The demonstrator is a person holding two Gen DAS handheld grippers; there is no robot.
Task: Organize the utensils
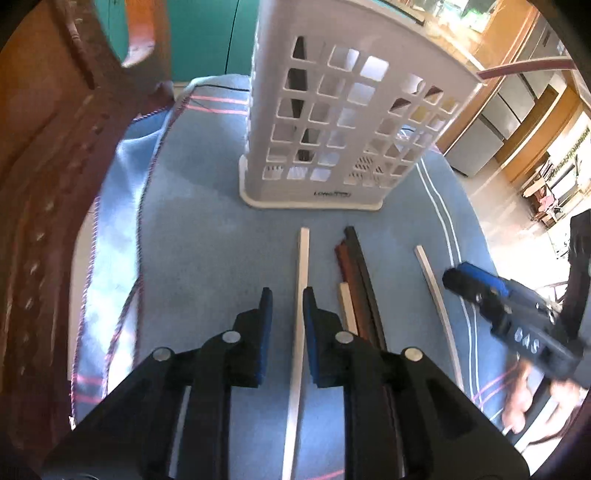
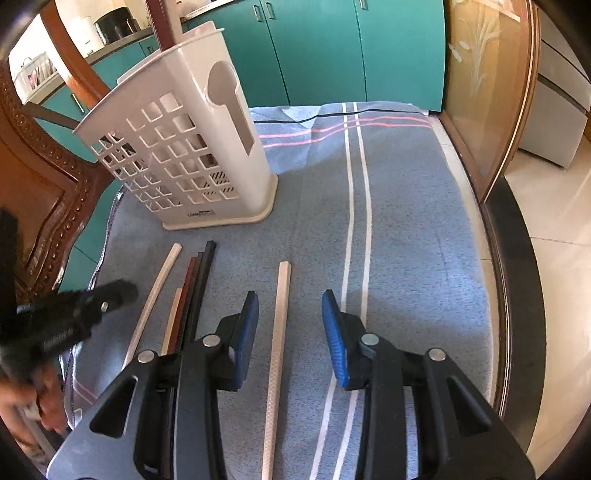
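A white perforated utensil holder (image 1: 343, 122) stands upright on a blue towel (image 1: 207, 229); it also shows in the right wrist view (image 2: 184, 155). Several chopsticks lie on the towel in front of it. My left gripper (image 1: 287, 299) is open, its jaws either side of a white chopstick (image 1: 301, 280). Beside it lie dark brown and black chopsticks (image 1: 356, 280) and another white one (image 1: 436, 291). My right gripper (image 2: 290, 299) is open, jaws wide either side of a white chopstick (image 2: 279, 332). The dark chopsticks (image 2: 194, 291) lie to its left. A dark utensil (image 2: 162, 22) stands in the holder.
A carved wooden chair (image 1: 44, 184) stands left of the towel. Teal cabinets (image 2: 332, 48) are behind. A wooden and glass panel (image 2: 484, 92) borders the towel on the right. The right gripper shows in the left wrist view (image 1: 509, 314), the left gripper in the right wrist view (image 2: 70, 317).
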